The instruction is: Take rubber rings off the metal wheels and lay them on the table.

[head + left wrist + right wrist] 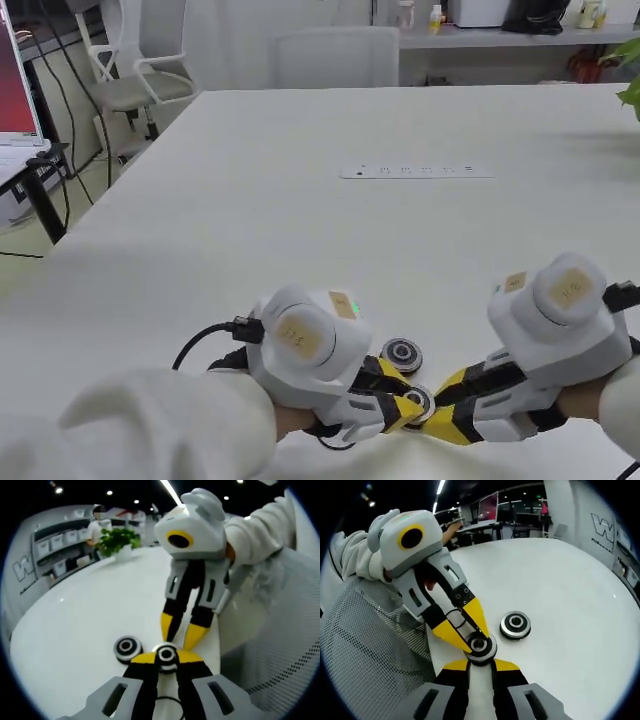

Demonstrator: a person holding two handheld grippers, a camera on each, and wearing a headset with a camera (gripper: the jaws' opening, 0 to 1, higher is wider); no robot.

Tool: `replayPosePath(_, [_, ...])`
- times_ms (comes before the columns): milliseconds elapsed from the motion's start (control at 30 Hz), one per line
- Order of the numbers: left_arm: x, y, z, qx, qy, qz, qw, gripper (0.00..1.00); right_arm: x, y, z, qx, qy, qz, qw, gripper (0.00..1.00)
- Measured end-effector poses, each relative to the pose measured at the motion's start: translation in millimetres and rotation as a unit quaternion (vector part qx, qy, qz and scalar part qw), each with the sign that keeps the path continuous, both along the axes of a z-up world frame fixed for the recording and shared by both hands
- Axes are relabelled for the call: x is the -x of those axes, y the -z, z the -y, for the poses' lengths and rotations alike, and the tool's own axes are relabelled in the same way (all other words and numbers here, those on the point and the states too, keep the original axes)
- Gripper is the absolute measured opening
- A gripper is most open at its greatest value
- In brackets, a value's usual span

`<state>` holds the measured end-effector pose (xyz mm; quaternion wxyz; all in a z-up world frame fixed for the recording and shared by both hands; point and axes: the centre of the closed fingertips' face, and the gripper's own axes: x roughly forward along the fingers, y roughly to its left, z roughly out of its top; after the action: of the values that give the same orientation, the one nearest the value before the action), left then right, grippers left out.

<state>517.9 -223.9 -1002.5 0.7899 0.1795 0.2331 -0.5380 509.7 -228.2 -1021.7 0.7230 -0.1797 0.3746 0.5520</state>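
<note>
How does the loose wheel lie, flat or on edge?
Flat. The loose wheel rests on the table with its round face and hub upward, as both gripper views show.

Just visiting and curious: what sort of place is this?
Likely an office or lab workroom: a long white table, a swivel office chair, and wall shelves stacked with storage bins.

White table [300, 200], power strip [417, 172] toward its far edge. White chair [337, 57] behind far edge, office chair [130, 75] off far-left corner. Shelf [500, 35] beyond. Ceiling spots [59, 490] lit.
</note>
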Motion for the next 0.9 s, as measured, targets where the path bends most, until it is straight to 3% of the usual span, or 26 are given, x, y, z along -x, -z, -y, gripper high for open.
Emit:
replayPosePath(33, [-0.1, 0.0, 0.0, 0.000, -0.001, 0.000, 1.0000, 0.14, 0.3, 0.3, 1.0, 0.001, 0.002, -0.003, 1.0000, 0.11])
replayPosePath(67, [-0.1, -0.1, 0.0, 0.001, -0.002, -0.001, 1.0000, 0.14, 0.5, 3.6, 5.1, 0.015, 0.003, -0.002, 0.9999, 0.01])
replayPosePath(267, [0.0, -0.4, -0.3, 0.002, -0.003, -0.002, 1.0000, 0.14, -1.6, 3.0, 3.9, 0.011, 0.009, 0.001, 0.9999, 0.00])
replayPosePath(433, [-0.1, -0.5, -0.1, 0.002, -0.003, -0.002, 1.0000, 0.14, -2.7, 1.1, 5.0, 0.009, 0.030, -0.015, 0.9994, 0.00])
replayPosePath(733, [-0.6, -0.6, -0.7, 0.001, -0.003, -0.001, 1.0000, 0.14, -5.0, -5.5, 8.4, -0.005, 0.067, -0.051, 0.9964, 0.00])
replayPosePath(833, [-0.8, -0.7, -0.8, 0.001, -0.004, -0.001, 1.0000, 0.14, -6.5, -7.6, 8.8, -0.017, 0.086, -0.068, 0.9938, 0.00])
replayPosePath(867, [-0.8, -0.7, -0.8, 0.001, -0.004, -0.001, 1.0000, 0.14, -6.8, -11.1, 5.4, -0.036, 0.102, -0.083, 0.9907, 0.00])
replayPosePath(900, [-1.0, -0.8, -0.9, 0.000, -0.005, -0.001, 1.0000, 0.13, -6.8, -11.2, 7.6, -0.034, 0.114, -0.094, 0.9885, 0.00])
